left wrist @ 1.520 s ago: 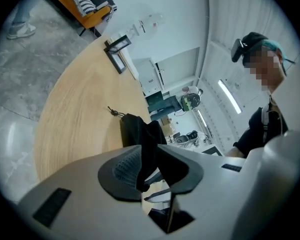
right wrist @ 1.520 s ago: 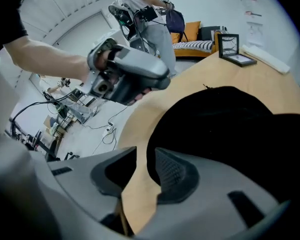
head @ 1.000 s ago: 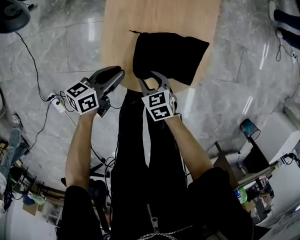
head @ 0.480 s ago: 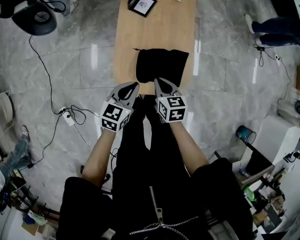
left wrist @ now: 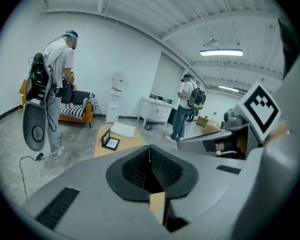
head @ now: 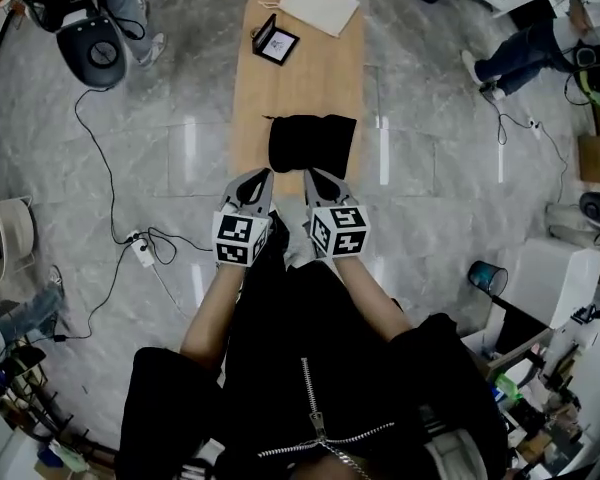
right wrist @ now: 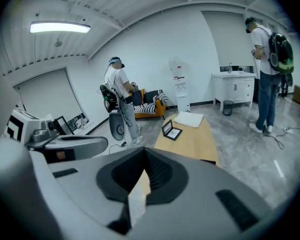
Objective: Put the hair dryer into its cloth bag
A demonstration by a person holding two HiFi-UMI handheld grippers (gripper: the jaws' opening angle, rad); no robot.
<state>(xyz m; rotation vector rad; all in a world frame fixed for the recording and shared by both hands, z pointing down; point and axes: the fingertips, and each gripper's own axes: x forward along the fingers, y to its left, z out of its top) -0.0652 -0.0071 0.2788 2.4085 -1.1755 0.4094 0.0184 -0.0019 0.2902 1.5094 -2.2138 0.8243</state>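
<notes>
The black cloth bag (head: 312,143) lies closed on the near end of the long wooden table (head: 300,78), far below me in the head view. No hair dryer shows outside it. My left gripper (head: 261,174) and right gripper (head: 311,174) are held side by side, high above the table's near edge and apart from the bag. Both are shut with nothing between the jaws. In the left gripper view the left gripper (left wrist: 150,148) has its pads together. The right gripper view shows the same of the right gripper (right wrist: 143,153).
A small black picture frame (head: 275,43) and a flat white bag (head: 320,6) lie at the table's far end. Cables and a power strip (head: 140,248) run over the marble floor at left. Other people stand around the room (left wrist: 57,79) (right wrist: 267,69).
Both grippers rose well clear of the bag and table. The right jaws, open beside the bag a second ago, have shut, and the left jaws have shut too. The table now looks smaller.
</notes>
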